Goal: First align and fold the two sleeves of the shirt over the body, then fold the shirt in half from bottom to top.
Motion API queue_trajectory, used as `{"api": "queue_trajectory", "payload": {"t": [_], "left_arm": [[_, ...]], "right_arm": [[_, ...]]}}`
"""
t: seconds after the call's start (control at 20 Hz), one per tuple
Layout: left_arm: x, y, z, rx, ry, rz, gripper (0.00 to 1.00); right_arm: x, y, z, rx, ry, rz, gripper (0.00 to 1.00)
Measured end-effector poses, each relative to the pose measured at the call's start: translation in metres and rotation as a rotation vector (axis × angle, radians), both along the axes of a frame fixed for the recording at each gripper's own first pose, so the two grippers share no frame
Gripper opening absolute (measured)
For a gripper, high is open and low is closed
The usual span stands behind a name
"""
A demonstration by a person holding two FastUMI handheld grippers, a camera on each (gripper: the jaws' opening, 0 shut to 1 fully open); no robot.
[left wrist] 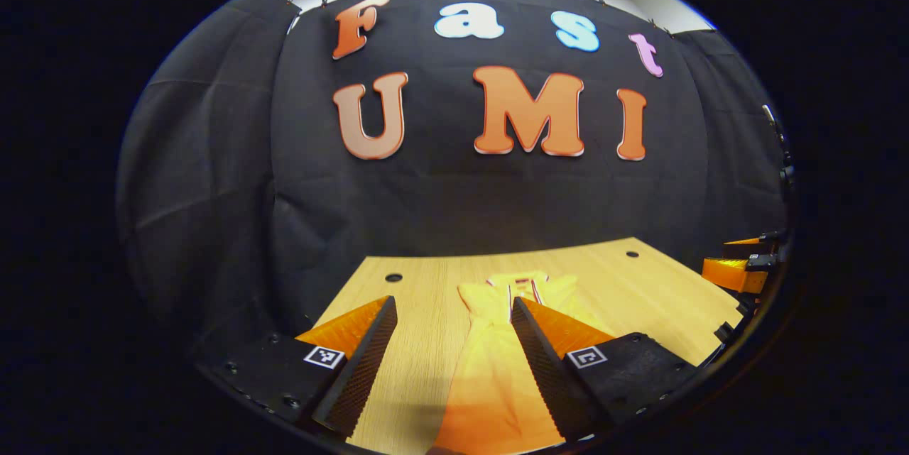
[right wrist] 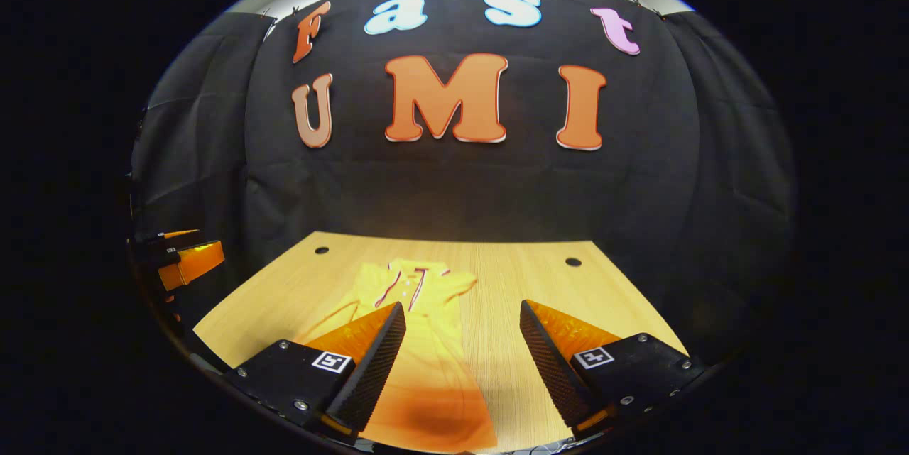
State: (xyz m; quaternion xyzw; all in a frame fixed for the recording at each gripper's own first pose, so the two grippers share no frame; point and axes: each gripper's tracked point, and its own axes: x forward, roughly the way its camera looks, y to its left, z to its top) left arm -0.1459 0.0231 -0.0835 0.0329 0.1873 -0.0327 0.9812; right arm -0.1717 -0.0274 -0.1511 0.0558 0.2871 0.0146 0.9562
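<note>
The shirt (left wrist: 497, 341) lies long and thin on the counter (left wrist: 639, 284), sleeves look tucked in. Your left claw (left wrist: 451, 341) and right claw (right wrist: 461, 348) are spread wide, holding nothing. Next, grab the bottom edge.

left tongs (left wrist: 452, 313): wedge-shaped fingers, ridged inner faces, dark blocky bases
left markings: square black-and-white tag on each base, at 7 and 5 o'clock
left screws: small round heads dotting the bases
right tongs (right wrist: 461, 319): same wedge fingers, ridged pads, tagged bases, screws at corners
</note>
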Motion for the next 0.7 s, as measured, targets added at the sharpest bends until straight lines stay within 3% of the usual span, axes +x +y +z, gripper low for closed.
{"api": "queue_trajectory", "payload": {"t": [0.4, 0.7], "left_arm": [[-0.050, 0.014, -0.124, 0.033, 0.457, 0.030, 0.98], [-0.084, 0.004, -0.169, 0.056, 0.673, 0.024, 0.98]], "right_arm": [[-0.088, -0.011, -0.096, -0.001, 0.363, 0.076, 0.98], [-0.126, -0.008, -0.142, 0.053, 0.541, 0.096, 0.98]]}}
